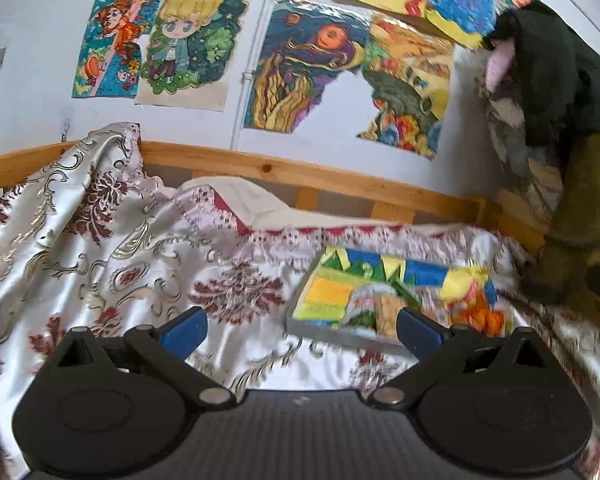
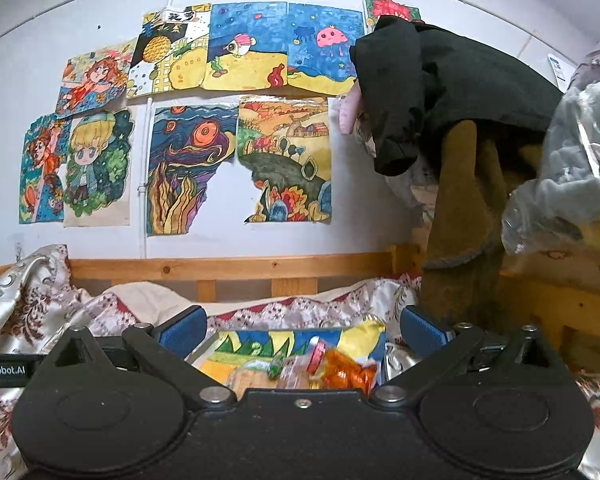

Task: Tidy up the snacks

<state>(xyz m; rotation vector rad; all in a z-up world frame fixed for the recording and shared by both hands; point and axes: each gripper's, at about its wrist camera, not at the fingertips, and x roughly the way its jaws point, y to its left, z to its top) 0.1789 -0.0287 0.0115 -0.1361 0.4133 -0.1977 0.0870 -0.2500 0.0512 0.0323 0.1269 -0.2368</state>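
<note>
Snack packets (image 2: 300, 372) seen lying on painted tray (image 2: 260, 342); left gripper (image 1: 302, 330) and right gripper (image 2: 302, 330) spread, nothing held; sorting judged unfinished.

Two grippers show, the left (image 1: 302, 330) and the right (image 2: 302, 330), each with two blue pads spread wide. One tray (image 2: 204, 350) lies between and just ahead of the right jaws, lined with one drawing. On it sit about three snacks: one pale packet (image 2: 248, 378), one clear packet (image 2: 296, 372) and one orange packet (image 2: 346, 374); the exact count is hard to tell. Ahead of the jaws, one wooden rail (image 2: 228, 268) runs across. Above it hang about nine wall drawings (image 2: 196, 168). One black coat (image 2: 440, 92) hangs toward the right.
</note>
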